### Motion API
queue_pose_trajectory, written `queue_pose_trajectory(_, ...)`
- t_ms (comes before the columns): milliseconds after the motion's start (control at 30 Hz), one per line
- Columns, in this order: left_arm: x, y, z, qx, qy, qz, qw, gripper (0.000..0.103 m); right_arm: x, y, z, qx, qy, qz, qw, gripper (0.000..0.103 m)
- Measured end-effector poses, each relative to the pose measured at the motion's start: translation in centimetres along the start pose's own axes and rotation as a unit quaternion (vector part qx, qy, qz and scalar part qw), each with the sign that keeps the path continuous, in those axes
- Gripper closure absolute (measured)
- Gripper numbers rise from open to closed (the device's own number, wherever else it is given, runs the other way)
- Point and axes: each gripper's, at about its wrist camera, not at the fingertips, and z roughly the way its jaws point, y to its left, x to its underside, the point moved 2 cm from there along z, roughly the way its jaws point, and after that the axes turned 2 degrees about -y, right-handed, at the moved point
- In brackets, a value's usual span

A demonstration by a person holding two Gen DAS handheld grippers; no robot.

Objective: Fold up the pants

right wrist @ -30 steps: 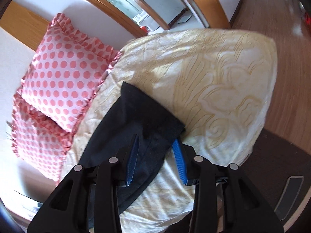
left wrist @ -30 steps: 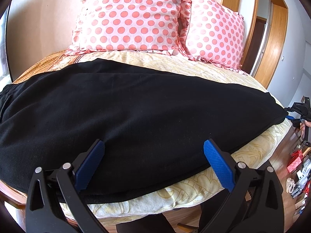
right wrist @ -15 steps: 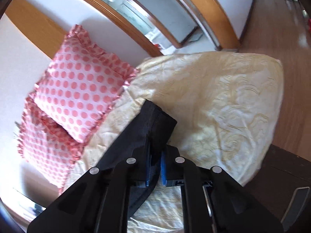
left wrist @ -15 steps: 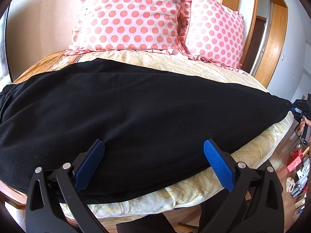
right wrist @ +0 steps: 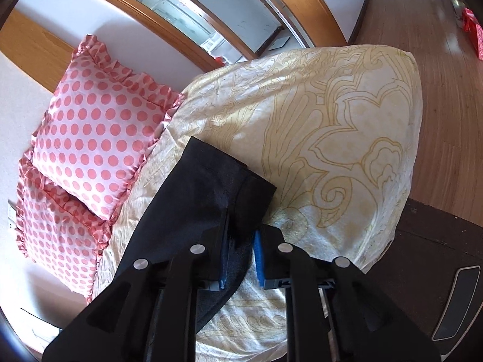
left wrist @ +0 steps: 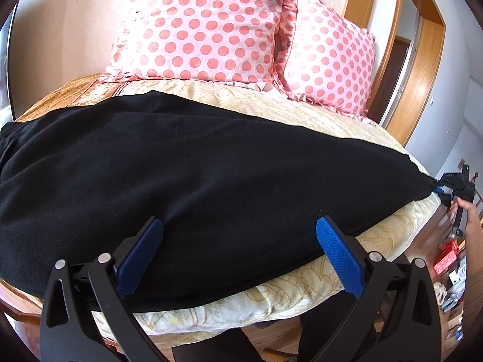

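Observation:
Black pants (left wrist: 196, 175) lie stretched across the bed, waist at the left, leg end at the right. My left gripper (left wrist: 238, 247) is open with blue pads, hovering over the near edge of the pants, holding nothing. My right gripper (right wrist: 240, 256) is shut on the leg cuff (right wrist: 229, 181), with black cloth pinched between its blue pads. The right gripper also shows in the left wrist view (left wrist: 452, 185) at the far right tip of the pants.
Two pink polka-dot pillows (left wrist: 205, 27) lean on the headboard behind the pants. The cream patterned bedspread (right wrist: 332, 114) covers the bed. Wooden floor (right wrist: 446, 69) and small items (left wrist: 446, 259) lie to the right of the bed.
My right gripper closed on the leg cuff and pulled the leg taut to the right. The left gripper stayed open and in place.

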Motion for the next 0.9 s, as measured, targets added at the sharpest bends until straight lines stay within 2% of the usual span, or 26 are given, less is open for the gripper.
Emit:
queue_pose_trajectory(100,0.1,0.0,0.1,0.000,0.001,0.001,1.0000,0.002,0.1,0.1,0.1,-0.004,-0.003,-0.001,1.000,0.088)
queue_pose_trajectory(300,0.9,-1.1,0.4,-0.020,0.015,0.058,0.9980,0.002,0.5,-0.5,-0.1,-0.016,-0.020,0.023,0.999,0.090)
queue_pose_trajectory(400,1.0,-1.0,0.1,-0.017,0.016,0.059,0.9980,0.002,0.9,0.7,-0.5,0.022,-0.027,-0.020,0.999,0.088)
queue_pose_trajectory(433,1.0,-0.8,-0.1,-0.011,0.014,0.053,0.9984,0.002,1.0,1.0,-0.6,0.032,-0.026,-0.029,0.999,0.082)
queue_pose_trajectory(500,0.8,-0.6,-0.3,-0.001,0.010,0.040,0.9991,0.002,1.0,1.6,-1.4,0.052,-0.031,-0.041,0.997,0.054)
queue_pose_trajectory(533,0.8,-0.4,-0.5,0.004,0.007,0.033,0.9994,0.002,1.0,2.0,-2.3,0.075,-0.049,-0.054,0.994,0.032)
queue_pose_trajectory(600,0.6,-0.6,-0.6,0.011,0.002,0.024,0.9996,0.002,1.1,3.3,-4.2,0.115,-0.097,-0.100,0.984,0.029)
queue_pose_trajectory(667,0.4,-0.9,-0.6,0.021,-0.005,0.018,0.9996,0.002,1.7,6.1,-6.0,0.146,-0.144,-0.178,0.962,0.034)
queue_pose_trajectory(700,0.3,-1.0,-0.6,0.026,-0.007,0.016,0.9995,0.002,2.2,7.7,-6.4,0.142,-0.155,-0.211,0.955,0.034)
queue_pose_trajectory(767,0.3,-1.4,-0.3,0.035,-0.009,0.018,0.9992,0.002,3.7,12.1,-6.4,0.096,-0.143,-0.285,0.943,0.036)
queue_pose_trajectory(833,0.5,-1.7,0.1,0.032,-0.007,0.025,0.9991,0.002,6.2,17.1,-5.0,0.019,-0.093,-0.353,0.931,0.040)
queue_pose_trajectory(900,0.9,-2.0,0.1,0.027,-0.010,0.038,0.9989,0.002,9.6,22.1,-3.0,-0.056,-0.028,-0.410,0.910,0.045)
